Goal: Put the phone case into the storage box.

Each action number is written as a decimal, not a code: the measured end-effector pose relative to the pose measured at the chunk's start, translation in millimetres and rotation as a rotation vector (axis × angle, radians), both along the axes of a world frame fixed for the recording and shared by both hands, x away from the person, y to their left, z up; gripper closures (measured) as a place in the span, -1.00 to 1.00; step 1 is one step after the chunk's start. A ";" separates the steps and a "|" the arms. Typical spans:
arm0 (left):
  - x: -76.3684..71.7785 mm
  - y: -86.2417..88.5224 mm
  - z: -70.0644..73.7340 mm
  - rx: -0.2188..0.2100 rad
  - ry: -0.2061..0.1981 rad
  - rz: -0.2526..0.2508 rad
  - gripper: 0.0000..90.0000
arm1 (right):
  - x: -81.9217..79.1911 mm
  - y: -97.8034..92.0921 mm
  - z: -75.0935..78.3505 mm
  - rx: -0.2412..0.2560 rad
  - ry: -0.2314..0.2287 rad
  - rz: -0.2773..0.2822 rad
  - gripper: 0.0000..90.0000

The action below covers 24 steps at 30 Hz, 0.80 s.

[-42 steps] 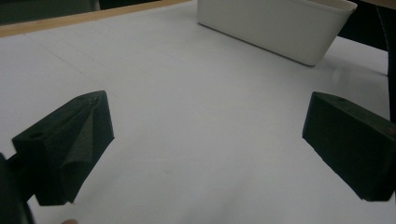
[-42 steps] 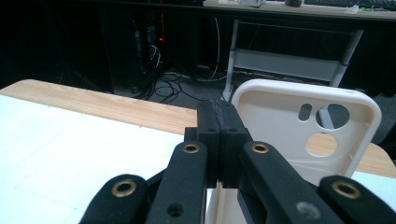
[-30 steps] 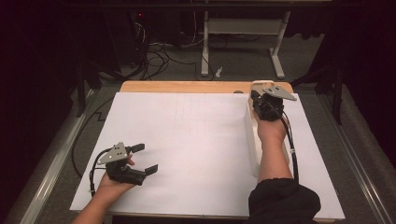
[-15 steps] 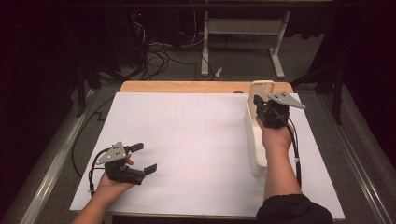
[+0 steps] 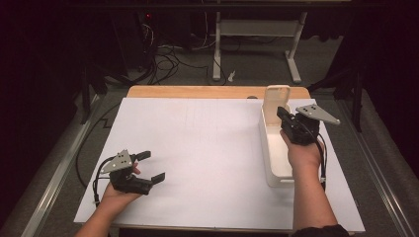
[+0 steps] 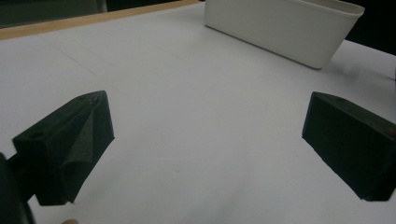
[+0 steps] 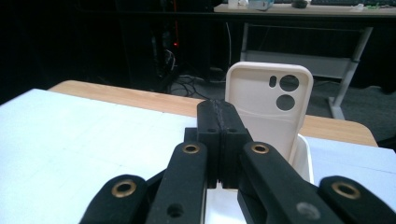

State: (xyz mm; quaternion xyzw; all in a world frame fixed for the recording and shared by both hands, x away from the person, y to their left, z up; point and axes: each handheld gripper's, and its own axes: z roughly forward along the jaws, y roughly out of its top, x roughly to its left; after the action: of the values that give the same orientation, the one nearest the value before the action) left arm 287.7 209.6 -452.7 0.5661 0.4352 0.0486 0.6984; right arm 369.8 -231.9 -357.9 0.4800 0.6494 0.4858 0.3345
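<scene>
A cream phone case (image 5: 275, 98) stands upright at the far end of a long white bin (image 5: 272, 165), its camera cut-outs at the top. My right gripper (image 5: 282, 114) hovers over the bin just in front of the case. In the right gripper view the case (image 7: 268, 107) rises right behind the jaws of that gripper (image 7: 219, 109), which are pressed together with nothing visible between them. My left gripper (image 5: 153, 165) rests low at the near left of the white sheet, open and empty. Its view looks across bare paper between the wide-apart jaws of the left gripper (image 6: 205, 140) toward the bin (image 6: 289, 28).
A white paper sheet (image 5: 197, 148) covers most of the wooden table (image 5: 197, 92), whose far edge shows as a tan strip. Beyond it are cables on the floor (image 5: 168, 54) and a white desk frame (image 5: 257, 34). Metal rails run along both sides of the table.
My right gripper has drawn back toward the person along the bin, leaving the phone case standing at the far end. The left gripper has stayed put.
</scene>
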 end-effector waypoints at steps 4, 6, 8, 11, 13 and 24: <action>-0.1 -0.4 -0.5 0.006 0.002 -0.003 -0.93 | -11.2 -5.2 4.6 0.007 -0.011 0.013 1.00; -0.3 -0.4 -0.3 0.006 0.000 -0.003 -0.93 | -17.9 -7.4 6.3 0.007 -0.016 0.019 1.00; -0.5 -0.4 -0.2 0.005 0.001 -0.002 -0.93 | -24.0 -8.9 8.3 0.002 -0.023 0.027 1.00; -0.1 -0.1 -0.4 0.006 0.002 0.001 -0.93 | -34.5 -13.4 11.3 0.005 -0.039 0.039 1.00; 0.0 -0.1 -0.3 0.005 0.003 0.002 -0.93 | -41.2 -16.2 11.3 0.008 -0.043 0.043 0.98; 0.5 1.6 0.4 0.000 0.004 0.011 -0.93 | -71.6 -24.0 -11.3 0.002 -0.058 0.093 0.55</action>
State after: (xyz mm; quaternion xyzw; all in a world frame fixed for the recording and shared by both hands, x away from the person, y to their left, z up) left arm 288.2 211.2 -452.3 0.5636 0.4400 0.0513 0.6972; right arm 298.2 -255.8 -369.2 0.4355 0.6605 0.5152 0.3297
